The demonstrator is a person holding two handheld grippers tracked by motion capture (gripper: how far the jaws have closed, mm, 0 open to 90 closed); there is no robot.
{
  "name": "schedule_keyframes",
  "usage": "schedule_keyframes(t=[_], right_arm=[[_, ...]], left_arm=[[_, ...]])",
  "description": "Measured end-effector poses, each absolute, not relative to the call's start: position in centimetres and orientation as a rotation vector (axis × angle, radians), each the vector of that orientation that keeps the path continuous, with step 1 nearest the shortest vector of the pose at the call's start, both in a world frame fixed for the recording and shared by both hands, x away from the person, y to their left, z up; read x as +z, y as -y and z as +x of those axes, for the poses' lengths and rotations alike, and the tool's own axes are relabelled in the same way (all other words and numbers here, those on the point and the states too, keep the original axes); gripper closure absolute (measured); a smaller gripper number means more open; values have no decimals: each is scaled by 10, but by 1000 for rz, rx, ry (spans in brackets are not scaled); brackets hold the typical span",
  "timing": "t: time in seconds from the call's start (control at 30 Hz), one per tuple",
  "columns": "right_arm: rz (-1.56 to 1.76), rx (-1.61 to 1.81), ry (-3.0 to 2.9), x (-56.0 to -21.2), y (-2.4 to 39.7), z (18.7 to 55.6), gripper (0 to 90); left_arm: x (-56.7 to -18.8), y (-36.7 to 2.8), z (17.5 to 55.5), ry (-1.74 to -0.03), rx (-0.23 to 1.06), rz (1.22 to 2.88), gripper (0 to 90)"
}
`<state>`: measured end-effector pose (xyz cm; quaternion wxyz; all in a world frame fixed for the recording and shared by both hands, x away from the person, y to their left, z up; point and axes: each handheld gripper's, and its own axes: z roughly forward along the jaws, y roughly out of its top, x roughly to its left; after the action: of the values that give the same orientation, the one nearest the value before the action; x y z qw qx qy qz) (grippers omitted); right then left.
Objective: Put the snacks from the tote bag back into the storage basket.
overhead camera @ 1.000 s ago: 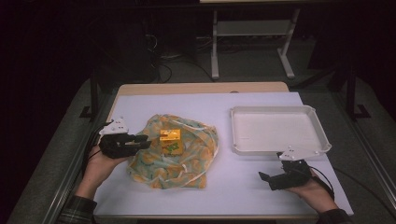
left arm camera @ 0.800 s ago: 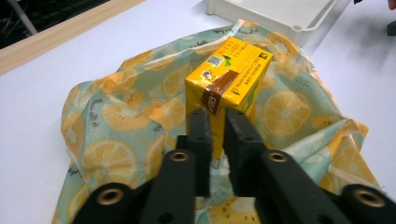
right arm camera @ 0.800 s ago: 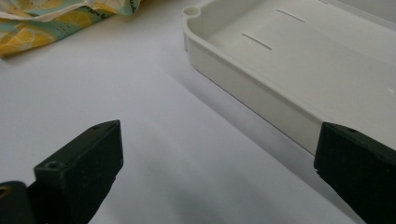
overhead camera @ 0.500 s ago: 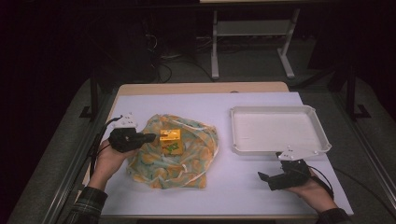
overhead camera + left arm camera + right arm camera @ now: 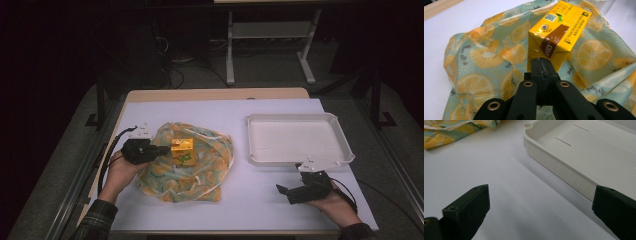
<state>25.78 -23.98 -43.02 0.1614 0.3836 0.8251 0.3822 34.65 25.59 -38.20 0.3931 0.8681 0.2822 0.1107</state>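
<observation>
Left gripper point(image 5: 541, 65), jaws closed, touches yellow carton point(image 5: 556, 32) atop lemon-print bag point(image 5: 486, 57); right gripper point(image 5: 541, 212) open.

A bag point(image 5: 190, 165) with lemon pictures lies on the white table point(image 5: 215, 115). A yellow juice box point(image 5: 181, 146) sits on top of it. A white tray point(image 5: 297, 139) rests on the table, well apart from the bag.

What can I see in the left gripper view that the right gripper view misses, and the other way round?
The left gripper view alone has the yellow carton, printed with a code, standing right before the left gripper, whose jaws are pressed together. The right gripper view alone has the white tray and the right gripper with jaws wide apart. Both share the lemon-print bag and the white table.
</observation>
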Motion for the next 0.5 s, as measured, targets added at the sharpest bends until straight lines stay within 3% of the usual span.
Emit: schedule_keyframes(t=[0.5], right_arm=[[1098, 1092, -2358, -430, 240, 258, 11]], left_arm=[[-384, -250, 344, -696, 259, 2231, 897]])
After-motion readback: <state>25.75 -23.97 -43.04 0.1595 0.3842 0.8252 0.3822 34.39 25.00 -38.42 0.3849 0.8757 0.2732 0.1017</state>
